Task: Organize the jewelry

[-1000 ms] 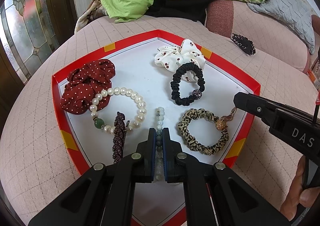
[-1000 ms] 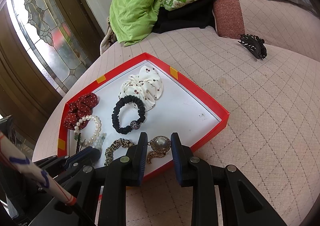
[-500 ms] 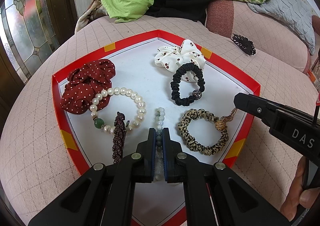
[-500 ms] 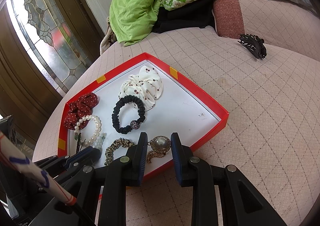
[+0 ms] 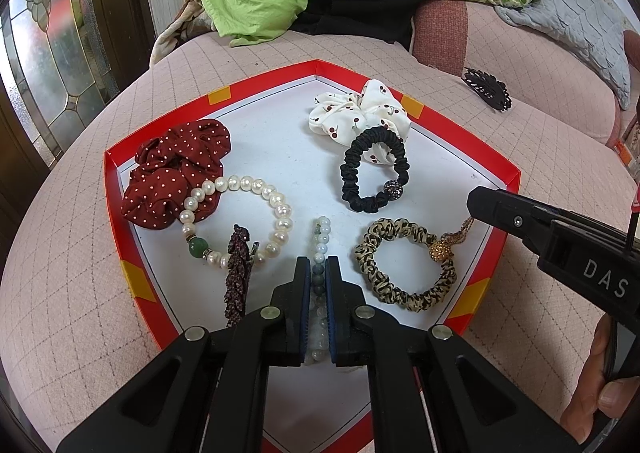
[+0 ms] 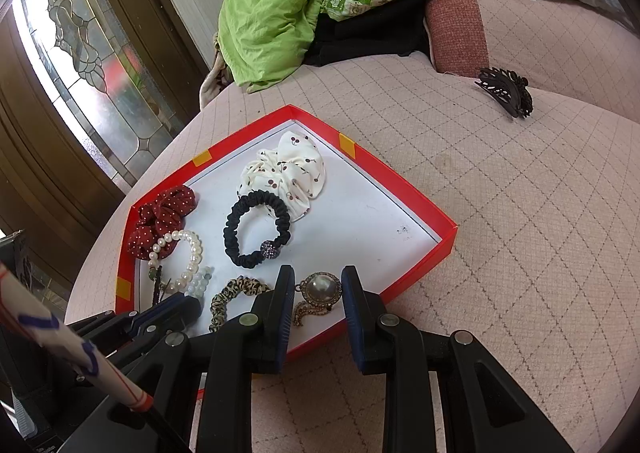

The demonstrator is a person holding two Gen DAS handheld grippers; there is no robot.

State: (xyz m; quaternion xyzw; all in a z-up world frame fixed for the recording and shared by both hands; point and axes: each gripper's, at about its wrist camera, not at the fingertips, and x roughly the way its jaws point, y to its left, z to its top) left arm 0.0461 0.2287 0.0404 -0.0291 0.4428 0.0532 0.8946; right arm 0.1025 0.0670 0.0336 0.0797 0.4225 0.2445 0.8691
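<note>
Both left gripper (image 5: 318,273) fingers clench the beaded bracelet (image 5: 321,237), which runs lengthwise between them.

The left claw (image 5: 318,273) is pinched nearly closed, while the right claw (image 6: 318,289) stands slightly parted.

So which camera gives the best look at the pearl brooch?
The right wrist view: the pearl brooch lies in plain sight between the right gripper's fingers. The left wrist view shows only a gold bit of it, hidden behind that gripper.
</note>
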